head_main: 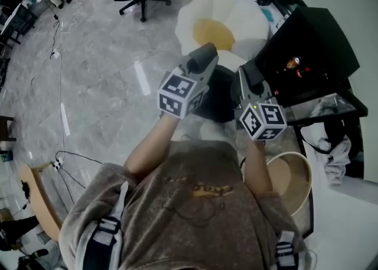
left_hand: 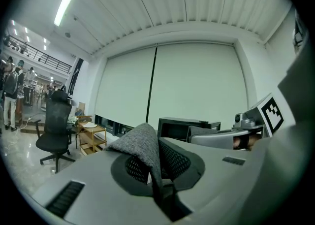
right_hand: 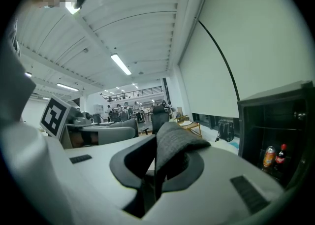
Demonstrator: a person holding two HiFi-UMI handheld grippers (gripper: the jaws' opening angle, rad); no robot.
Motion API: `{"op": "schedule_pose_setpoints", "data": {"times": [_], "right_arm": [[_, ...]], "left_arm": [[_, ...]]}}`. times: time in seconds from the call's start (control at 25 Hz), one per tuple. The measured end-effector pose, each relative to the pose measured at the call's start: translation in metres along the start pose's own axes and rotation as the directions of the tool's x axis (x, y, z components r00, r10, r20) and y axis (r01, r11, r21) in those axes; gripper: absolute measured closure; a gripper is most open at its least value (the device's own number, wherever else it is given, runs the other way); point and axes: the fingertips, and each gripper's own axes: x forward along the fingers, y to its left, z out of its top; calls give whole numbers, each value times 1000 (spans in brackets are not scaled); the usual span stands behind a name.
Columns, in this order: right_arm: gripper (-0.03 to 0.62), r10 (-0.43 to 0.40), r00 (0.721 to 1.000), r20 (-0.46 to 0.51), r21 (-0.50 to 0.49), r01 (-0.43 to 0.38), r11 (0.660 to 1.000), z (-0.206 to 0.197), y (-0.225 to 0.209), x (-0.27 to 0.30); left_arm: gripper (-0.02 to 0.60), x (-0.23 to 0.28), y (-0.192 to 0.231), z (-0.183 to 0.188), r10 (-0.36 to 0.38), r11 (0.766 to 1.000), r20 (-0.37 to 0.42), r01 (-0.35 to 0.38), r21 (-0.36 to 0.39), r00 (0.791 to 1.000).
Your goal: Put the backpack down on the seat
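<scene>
Pinching a grey strap [left_hand: 140, 143] in each of the near-closed left tongs [left_hand: 157, 179] and right tongs [right_hand: 152, 175], holding the dark backpack [head_main: 217, 98] between them by the near edge of the flower-shaped seat [head_main: 220, 26]; ideally carrying it above the yellow centre, lowering level, releasing both together

The black backpack [head_main: 220, 96] hangs at frame centre by its grey straps [left_hand: 141, 143], just below the white, yellow-centred seat [head_main: 253, 19] at top.
</scene>
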Motion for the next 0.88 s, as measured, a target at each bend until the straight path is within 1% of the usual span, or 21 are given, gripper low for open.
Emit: {"op": "schedule_pose_setpoints", "data": {"times": [0.12,0.36,0.56,0.88], "right_arm": [[563,-9,1000,9,2,9,1000,3,1,7],[563,6,1000,21,9,-6,1000,7,-3,28],[563,18,1000,12,27,-19,999,0,-8,50],[563,21,1000,3,50,-21,999,-4,-36,88]], "left_arm": [[549,3,6,4,-7,1000,4,7,6,1000],[549,16,26,6,3,1000,10,-3,5,1000],[549,28,45,0,12,1000,-5,-12,-19,1000],[549,65,68,-5,0,1000,-19,-1,-31,1000]]}}
